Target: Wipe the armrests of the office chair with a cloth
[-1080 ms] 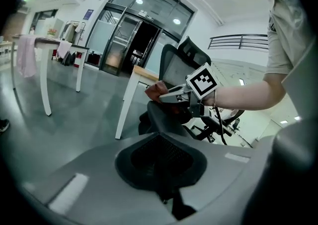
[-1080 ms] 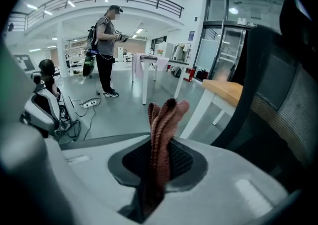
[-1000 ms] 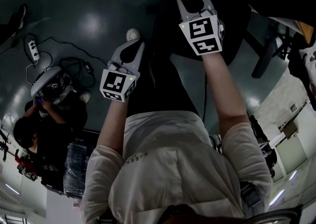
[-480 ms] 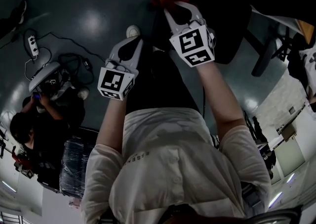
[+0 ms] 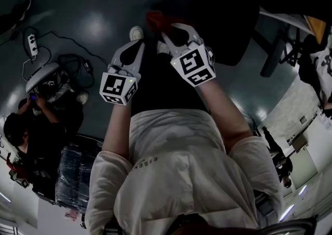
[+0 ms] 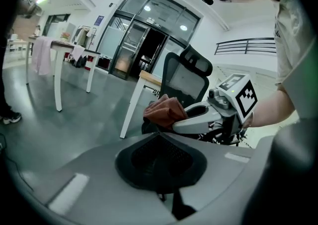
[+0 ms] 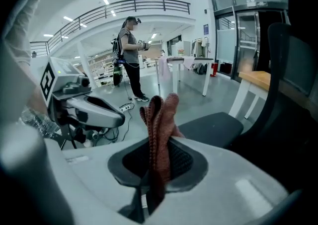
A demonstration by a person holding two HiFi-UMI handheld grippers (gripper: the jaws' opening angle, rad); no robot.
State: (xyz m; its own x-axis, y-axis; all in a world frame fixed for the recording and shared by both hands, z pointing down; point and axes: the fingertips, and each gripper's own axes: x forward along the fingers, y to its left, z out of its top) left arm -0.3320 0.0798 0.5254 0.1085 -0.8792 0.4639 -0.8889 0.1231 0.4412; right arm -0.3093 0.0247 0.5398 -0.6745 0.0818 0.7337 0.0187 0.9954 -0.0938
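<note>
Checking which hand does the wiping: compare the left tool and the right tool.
The right tool is shut on a red cloth, which stands up from its jaws; the left tool is shut with nothing between its jaws. In the head view the right tool reaches farther forward than the left tool. Shared: both are grey, with jaws together.

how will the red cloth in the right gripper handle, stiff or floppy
Probably floppy: the cloth bunches in soft folds above the right gripper, whose jaws are shut on it. Likely light, and its coarse weave should grip rather than slide.
</note>
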